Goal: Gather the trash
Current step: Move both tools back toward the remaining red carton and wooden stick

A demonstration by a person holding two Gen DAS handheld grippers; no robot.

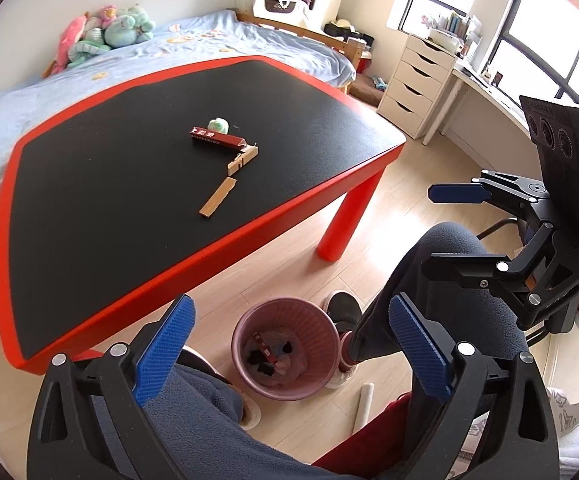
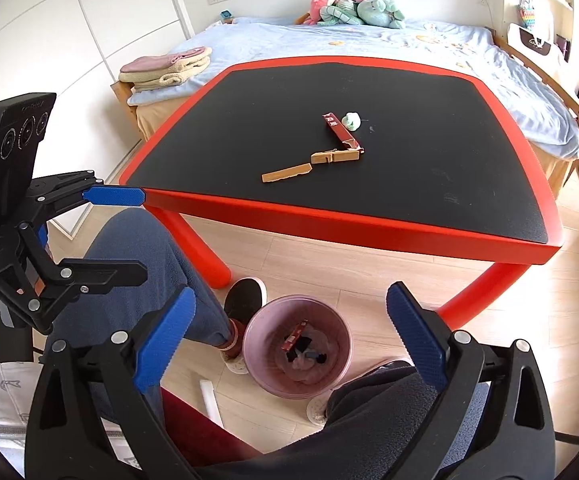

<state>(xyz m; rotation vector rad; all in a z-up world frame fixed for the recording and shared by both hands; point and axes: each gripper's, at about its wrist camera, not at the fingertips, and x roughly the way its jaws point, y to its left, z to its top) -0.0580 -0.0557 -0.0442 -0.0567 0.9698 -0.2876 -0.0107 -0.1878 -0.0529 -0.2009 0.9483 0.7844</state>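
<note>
On the black-topped red table point(image 1: 69, 280) point(image 2: 369, 220) lie a dark red wrapper box point(image 1: 216, 138) point(image 2: 339, 130), a pale green crumpled wad point(image 1: 219, 125) point(image 2: 351, 121), a wooden clothespin point(image 1: 243, 159) point(image 2: 335, 156) and a flat wooden strip point(image 1: 218, 197) point(image 2: 286, 172). A pink bin point(image 1: 285, 348) point(image 2: 297, 350) stands on the floor in front of the table and holds several pieces of trash. My left gripper point(image 1: 289, 348) point(image 2: 129, 236) is open and empty above the bin. My right gripper point(image 2: 293, 344) point(image 1: 441, 232) is open and empty beside it.
The person's knees and slippered feet point(image 1: 343, 310) point(image 2: 243, 300) flank the bin. A white roll point(image 1: 363, 404) point(image 2: 211, 398) lies on the floor. A bed point(image 1: 89, 80) stands behind the table, a white drawer unit point(image 1: 417, 84) to the right.
</note>
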